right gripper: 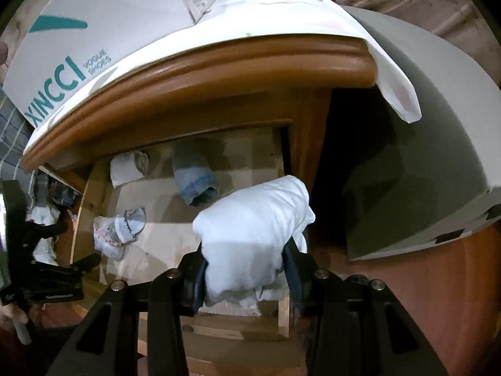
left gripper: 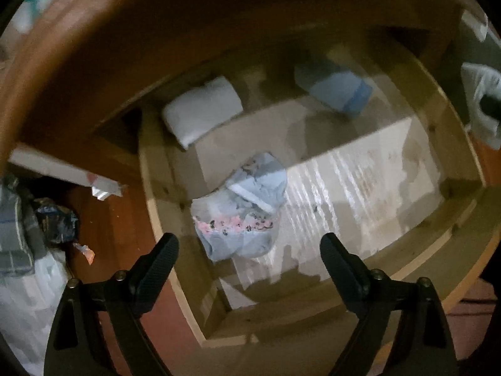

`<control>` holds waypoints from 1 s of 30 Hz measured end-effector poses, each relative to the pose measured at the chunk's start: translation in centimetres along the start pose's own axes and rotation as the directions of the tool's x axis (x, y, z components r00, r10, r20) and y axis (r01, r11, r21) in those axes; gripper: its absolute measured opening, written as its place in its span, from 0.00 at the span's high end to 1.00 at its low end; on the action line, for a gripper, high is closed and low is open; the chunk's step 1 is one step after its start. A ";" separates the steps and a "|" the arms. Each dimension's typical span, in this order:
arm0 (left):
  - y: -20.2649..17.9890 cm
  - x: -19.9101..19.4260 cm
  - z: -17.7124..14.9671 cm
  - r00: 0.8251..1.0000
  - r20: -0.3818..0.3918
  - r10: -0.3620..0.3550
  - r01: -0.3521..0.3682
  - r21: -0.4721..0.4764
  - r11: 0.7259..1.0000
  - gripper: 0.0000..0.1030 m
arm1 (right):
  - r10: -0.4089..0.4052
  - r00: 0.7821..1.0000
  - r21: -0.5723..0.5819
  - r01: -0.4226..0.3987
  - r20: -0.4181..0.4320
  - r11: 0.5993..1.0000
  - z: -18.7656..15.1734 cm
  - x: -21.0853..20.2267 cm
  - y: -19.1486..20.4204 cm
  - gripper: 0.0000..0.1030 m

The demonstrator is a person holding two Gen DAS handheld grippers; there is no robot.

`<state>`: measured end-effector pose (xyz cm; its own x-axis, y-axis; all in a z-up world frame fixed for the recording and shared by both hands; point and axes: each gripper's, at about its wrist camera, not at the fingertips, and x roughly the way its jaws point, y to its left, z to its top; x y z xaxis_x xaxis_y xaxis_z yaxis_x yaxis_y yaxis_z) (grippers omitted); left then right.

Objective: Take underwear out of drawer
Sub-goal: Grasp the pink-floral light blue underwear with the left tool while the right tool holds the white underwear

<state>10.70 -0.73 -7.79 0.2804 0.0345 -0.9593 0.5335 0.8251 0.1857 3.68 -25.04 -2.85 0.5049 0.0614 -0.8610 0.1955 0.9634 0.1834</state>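
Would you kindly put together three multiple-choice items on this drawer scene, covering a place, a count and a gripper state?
1. Where does the patterned pink-and-blue bundle lie?
A. on the shoe box
B. on the floor of the open wooden drawer
C. in the left gripper

2. How many cloth bundles lie inside the drawer?
A. one
B. three
C. five

3. What is the right gripper doing?
A. gripping a white cloth bundle
B. standing open and empty
C. holding the drawer front

Answers:
1 B, it rests on the drawer bottom ahead of the open left gripper.
2 B, the patterned one, a white roll and a light blue roll.
3 A, white cloth fills the gap between its fingers.
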 end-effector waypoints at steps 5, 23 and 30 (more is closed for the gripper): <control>-0.1 1.9 0.6 0.997 -0.062 0.043 -0.037 0.094 0.995 0.17 | 0.001 1.000 0.013 -0.001 0.022 1.000 0.4 -0.6 -0.7 0.59; -0.1 6.6 3.4 0.976 -0.211 0.054 -0.023 0.146 0.989 0.24 | -0.003 0.999 -0.007 0.003 0.040 1.000 0.9 -1.0 -0.7 0.59; -0.1 8.3 3.5 0.952 -0.307 0.009 0.029 0.120 0.992 0.43 | 0.005 0.999 -0.001 -0.005 0.037 1.000 0.8 -1.2 -0.6 0.59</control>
<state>15.76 -2.54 -15.02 0.0270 0.2132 -0.9766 0.6332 0.7523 0.1817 3.61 -25.93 -1.53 0.5364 0.0566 -0.8420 0.1921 0.9634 0.1871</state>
